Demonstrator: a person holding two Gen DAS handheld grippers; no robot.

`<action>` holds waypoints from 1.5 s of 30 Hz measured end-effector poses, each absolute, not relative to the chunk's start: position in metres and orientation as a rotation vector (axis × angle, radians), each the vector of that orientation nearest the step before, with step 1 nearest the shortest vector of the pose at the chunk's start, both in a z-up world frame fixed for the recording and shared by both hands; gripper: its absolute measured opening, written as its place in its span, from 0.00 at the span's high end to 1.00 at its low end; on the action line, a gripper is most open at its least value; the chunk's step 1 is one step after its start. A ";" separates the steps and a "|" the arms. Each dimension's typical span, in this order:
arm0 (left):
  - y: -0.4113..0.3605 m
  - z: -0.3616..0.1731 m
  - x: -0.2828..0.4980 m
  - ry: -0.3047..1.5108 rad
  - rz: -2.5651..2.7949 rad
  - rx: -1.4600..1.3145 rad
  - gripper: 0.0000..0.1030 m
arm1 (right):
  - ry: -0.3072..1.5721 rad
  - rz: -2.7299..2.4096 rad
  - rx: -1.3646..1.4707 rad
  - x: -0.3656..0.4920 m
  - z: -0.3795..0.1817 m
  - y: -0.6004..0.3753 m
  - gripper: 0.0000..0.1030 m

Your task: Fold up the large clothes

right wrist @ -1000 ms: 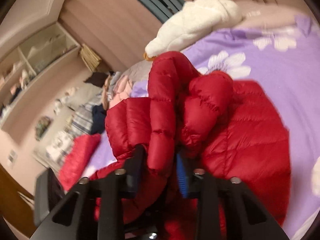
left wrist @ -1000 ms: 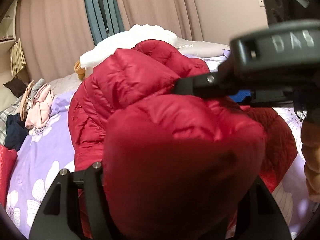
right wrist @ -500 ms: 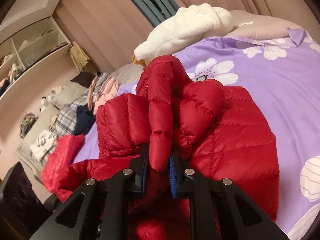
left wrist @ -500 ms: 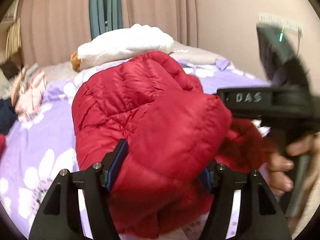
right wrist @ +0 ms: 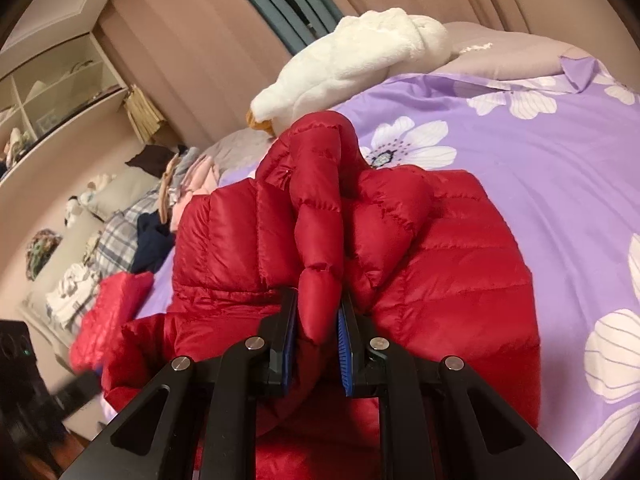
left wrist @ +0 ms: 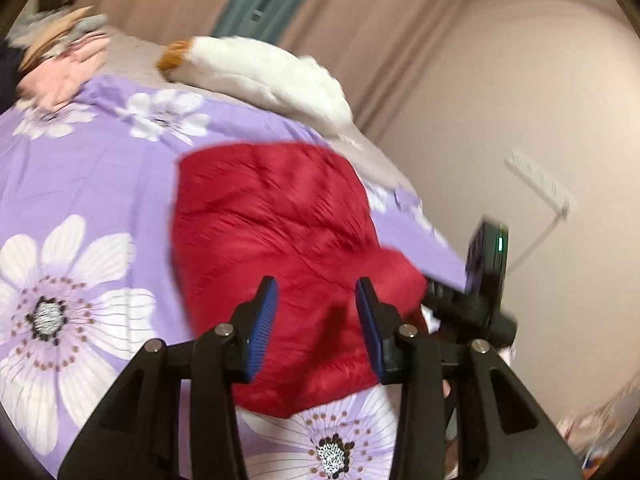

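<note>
My right gripper (right wrist: 316, 330) pinches a puffy fold of the red jacket (right wrist: 432, 248). My left gripper (left wrist: 316, 320), jaws just narrowing, stands released above the jacket, which lies on the purple flowered bedspread (left wrist: 80, 184). Farther back lies a white plush toy (right wrist: 352, 64).

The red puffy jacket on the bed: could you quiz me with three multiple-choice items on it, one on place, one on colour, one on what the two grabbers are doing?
1. Where does the red jacket lie?
A. on the purple flowered bedspread
B. on a shelf
C. on the floor

2. What colour are the gripper pads?
A. green
B. blue
C. white

3. Which gripper pinches jacket fabric?
A. left gripper
B. right gripper
C. neither

Answers: 1 A, purple flowered cloth shows all round the jacket. 2 B, blue ribbed pads show in both views. 3 B, a padded fold sits squeezed between the right pads; the left jaws, just closing, stand apart above the jacket.
</note>
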State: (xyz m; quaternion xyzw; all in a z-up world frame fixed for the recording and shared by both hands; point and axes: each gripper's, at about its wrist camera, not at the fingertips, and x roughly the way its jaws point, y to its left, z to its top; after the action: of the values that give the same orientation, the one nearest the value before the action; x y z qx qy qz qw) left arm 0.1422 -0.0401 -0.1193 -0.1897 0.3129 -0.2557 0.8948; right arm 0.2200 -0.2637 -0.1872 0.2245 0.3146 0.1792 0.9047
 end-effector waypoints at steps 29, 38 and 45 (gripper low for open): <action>-0.075 -0.160 0.183 0.670 -0.280 -0.213 0.62 | 0.686 0.496 0.652 0.189 -0.179 -0.291 0.18; -0.079 -0.160 0.181 0.657 -0.251 -0.148 0.62 | 0.699 0.461 0.500 0.195 -0.175 -0.246 0.14; -0.076 -0.162 0.187 0.679 -0.278 -0.191 0.61 | 0.660 0.352 0.292 0.185 -0.176 -0.228 0.68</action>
State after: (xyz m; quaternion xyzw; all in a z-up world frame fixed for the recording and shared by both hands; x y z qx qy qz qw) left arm 0.1871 -0.0764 -0.1623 -0.0931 0.3315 -0.1355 0.9290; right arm 0.1855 -0.2284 -0.1765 0.1419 0.3214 0.1712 0.9205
